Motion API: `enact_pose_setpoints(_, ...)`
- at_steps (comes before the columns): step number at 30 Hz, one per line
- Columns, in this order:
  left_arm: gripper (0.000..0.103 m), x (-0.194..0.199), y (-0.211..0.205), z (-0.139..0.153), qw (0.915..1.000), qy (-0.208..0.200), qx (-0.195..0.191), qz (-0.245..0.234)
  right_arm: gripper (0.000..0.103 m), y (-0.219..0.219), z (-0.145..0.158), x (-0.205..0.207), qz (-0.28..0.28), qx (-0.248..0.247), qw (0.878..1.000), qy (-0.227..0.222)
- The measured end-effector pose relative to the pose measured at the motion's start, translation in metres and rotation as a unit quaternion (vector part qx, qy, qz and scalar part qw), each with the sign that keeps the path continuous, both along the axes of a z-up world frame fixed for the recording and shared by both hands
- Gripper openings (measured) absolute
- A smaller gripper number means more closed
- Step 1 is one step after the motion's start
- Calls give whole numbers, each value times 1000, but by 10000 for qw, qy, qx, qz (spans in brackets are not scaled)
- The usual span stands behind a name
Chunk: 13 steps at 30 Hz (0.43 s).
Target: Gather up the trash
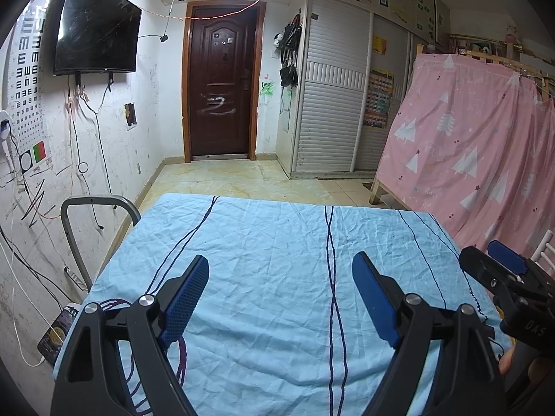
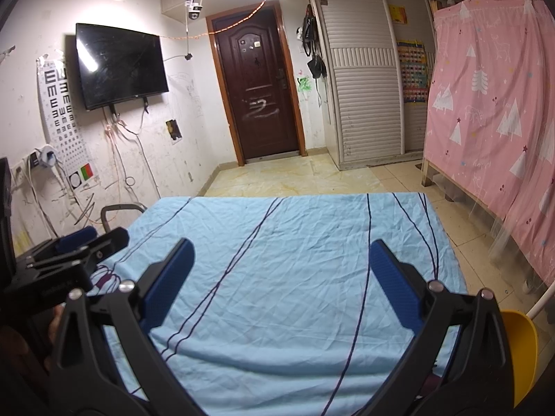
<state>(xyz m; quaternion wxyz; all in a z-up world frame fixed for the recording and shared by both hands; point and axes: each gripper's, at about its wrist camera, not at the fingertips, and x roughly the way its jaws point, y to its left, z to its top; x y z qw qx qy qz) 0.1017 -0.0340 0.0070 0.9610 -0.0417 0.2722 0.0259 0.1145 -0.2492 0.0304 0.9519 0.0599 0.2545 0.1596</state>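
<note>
So the biggest thing in both views is the table (image 1: 277,260), covered by a wrinkled light-blue cloth (image 2: 295,260) with thin dark lines running across it. Past it are pale floor tiles (image 2: 277,173), a dark wooden door (image 1: 222,86) and a pink curtain (image 2: 492,104) on the right. A TV (image 1: 97,31) hangs on the left wall, with a chair back (image 1: 93,215) poking up by the table's left edge.

Both tools hover low over the near end of the cloth, side by side. The left gripper (image 1: 281,277) is released, jaws spread wide, nothing between them. The right gripper (image 2: 281,263) looks the same, wide open and empty.

Smaller bits: a yellow scoop-shaped thing (image 2: 520,346) sits just off the table's right edge, maybe a dustpan or bin, can't say which. A phone (image 1: 55,336) lies on the floor to the left, plugged into a cable.

Trash itself? I honestly can't find any. The cloth looks bare in both views and nothing on the visible floor reads as litter. So my guess is the step right now is just searching. To do that well, I'd keep the jaws open, pan slowly off the table edges and check the floor near that yellow thing before committing to a grab.
</note>
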Motion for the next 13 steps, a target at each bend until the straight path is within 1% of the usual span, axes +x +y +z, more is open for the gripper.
enact_pose_setpoints(6, 78, -1, -5, 0, 10000, 0, 11, -57, 97, 1, 0, 0, 0, -9, 10000, 5)
enact_pose_setpoints(13, 78, 2, -2, -4, 10000, 82, -46, -6, 97, 3, 0, 1, 2, -13, 10000, 20)
